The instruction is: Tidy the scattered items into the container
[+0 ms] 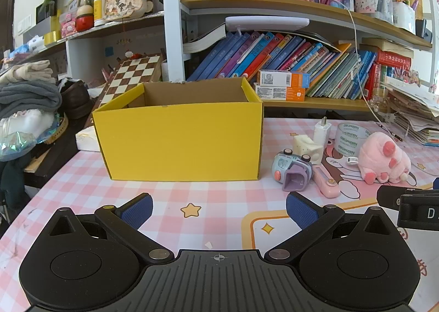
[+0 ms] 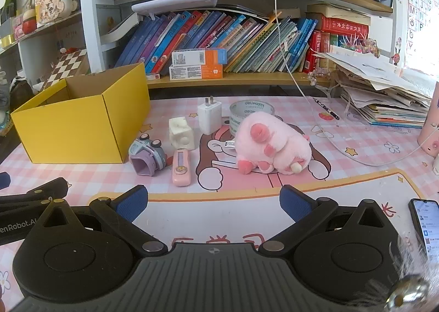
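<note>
Left tongs (image 1: 219,209) are apart w/ nothing between the blue pads, hovering over the pink checked tabletop (image 1: 192,194), facing the yellow box (image 1: 178,141). The box sits far left on the tabletop, open top, brown inside; its floor is hidden by the near wall, so contents can't be told.

Right tongs (image 2: 214,202) also apart & empty, low over the tabletop, pointing at the scattered items to the right of the box. Nearest the box: toy car (image 2: 148,156), tipped, just beside the box's near right corner. Pink cutter (image 2: 181,167) lies flat just right of the car. White cube (image 2: 181,133) stands a bit farther, behind both. White charger (image 2: 210,115) upright, prongs up, far side of the cube. Tape roll (image 2: 249,113) stands right of the charger, touching the plush (image 2: 271,144), which lies on its side in front of it, feet toward the camera.

A white cable (image 2: 310,100) runs down from the shelf across the tabletop at right. Phone (image 2: 426,225), screen lit, lies at near right edge. Books (image 2: 219,40) fill the shelf behind.
</note>
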The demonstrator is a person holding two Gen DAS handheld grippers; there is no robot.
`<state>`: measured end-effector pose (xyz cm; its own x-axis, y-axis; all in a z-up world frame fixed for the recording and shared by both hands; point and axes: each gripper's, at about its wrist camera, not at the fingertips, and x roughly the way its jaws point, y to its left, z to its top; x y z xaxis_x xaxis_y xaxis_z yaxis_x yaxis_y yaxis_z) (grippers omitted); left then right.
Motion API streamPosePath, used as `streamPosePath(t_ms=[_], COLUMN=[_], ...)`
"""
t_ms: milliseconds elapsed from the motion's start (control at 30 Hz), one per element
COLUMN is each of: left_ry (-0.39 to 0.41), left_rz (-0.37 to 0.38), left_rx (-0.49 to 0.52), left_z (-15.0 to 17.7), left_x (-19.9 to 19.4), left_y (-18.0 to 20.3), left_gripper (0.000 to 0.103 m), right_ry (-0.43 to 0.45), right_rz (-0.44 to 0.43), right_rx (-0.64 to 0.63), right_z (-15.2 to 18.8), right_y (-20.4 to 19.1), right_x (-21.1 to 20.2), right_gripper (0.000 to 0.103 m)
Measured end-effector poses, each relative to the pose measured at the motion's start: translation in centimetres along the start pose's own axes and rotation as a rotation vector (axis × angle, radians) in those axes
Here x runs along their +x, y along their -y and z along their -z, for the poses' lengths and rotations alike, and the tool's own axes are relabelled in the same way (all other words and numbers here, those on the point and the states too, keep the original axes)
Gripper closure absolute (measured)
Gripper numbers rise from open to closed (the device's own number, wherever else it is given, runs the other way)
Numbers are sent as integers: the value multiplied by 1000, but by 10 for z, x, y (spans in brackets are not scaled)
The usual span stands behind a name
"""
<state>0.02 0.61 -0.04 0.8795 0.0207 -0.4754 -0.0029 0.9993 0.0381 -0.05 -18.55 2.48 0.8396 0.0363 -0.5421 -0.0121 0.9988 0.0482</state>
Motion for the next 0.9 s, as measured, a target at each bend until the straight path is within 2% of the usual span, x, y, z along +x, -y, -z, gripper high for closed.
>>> streamPosePath(t_ms=[500,900], left_ry=[10,31], left_rz=[-3,25], left_rx=[1,17], left_z=[0,-5], left_x=[-1,-4], left_y=[-2,0], left_gripper=[0,0], right_ry=[0,2], right_rz=[-4,-9], right_rx=[0,-1], right_z=[0,-1], right_y=[1,1], right_x=[2,4], right_gripper=[0,0])
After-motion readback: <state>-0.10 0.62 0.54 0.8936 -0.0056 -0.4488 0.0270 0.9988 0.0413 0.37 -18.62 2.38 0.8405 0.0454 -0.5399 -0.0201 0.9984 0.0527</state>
